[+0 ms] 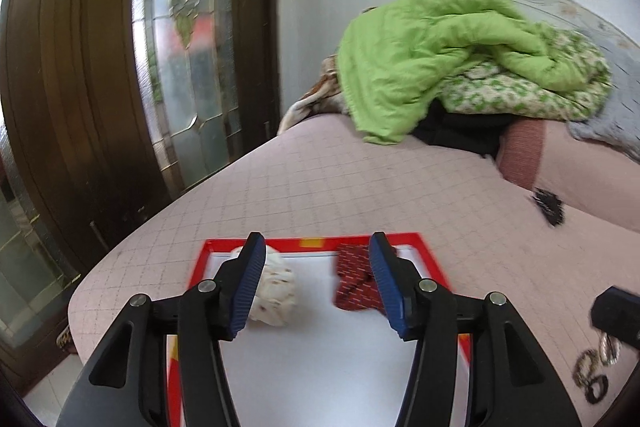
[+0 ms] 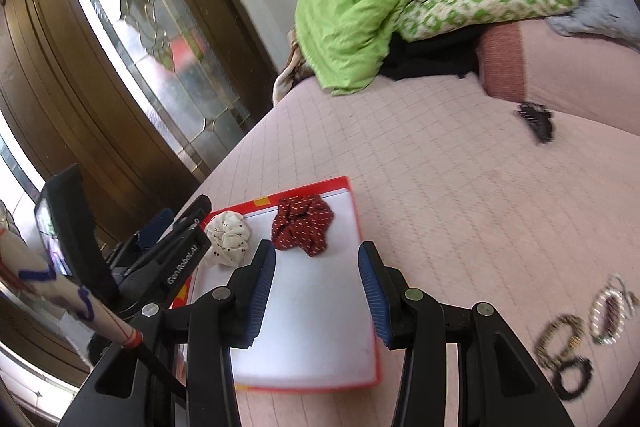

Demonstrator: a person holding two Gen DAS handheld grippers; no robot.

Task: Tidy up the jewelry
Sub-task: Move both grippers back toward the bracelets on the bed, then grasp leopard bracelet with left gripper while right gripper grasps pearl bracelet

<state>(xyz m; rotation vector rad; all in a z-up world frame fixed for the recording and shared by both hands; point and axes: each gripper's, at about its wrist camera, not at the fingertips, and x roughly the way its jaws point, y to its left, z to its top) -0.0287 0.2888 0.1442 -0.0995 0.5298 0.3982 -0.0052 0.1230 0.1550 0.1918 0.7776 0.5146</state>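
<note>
A shallow red-rimmed tray with a white floor (image 1: 408, 241) lies on a pink quilted bed cover (image 1: 360, 187), and everything here is placed from that tray. Inside it, toward its far end, sit two fabric hair scrunchies: a cream one with small dark dots (image 1: 278, 287) on the side nearer the wooden door with patterned glass (image 1: 184, 67), and a dark red one with white flecks (image 1: 354, 285) beside it, the two lying apart with bare white floor between them.

The left gripper (image 1: 318, 285), black with blue ribbed pads, hovers above the tray's near half; its jaws stand apart with nothing between them. The right gripper (image 2: 318, 293) hangs over the tray's near part as well, its jaws likewise parted and empty. From the right wrist view, the left tool's black body shows at the tray's door-side edge.

Off the tray, on the cover to the side away from the door, a cluster of beaded and dark loop hair ties or bracelets (image 2: 580, 339) lies blurred. Farther beyond the tray rests a black claw hair clip (image 2: 536, 121). Well past the tray's far end, a bright green quilt (image 1: 440, 51) is heaped against the wall.
</note>
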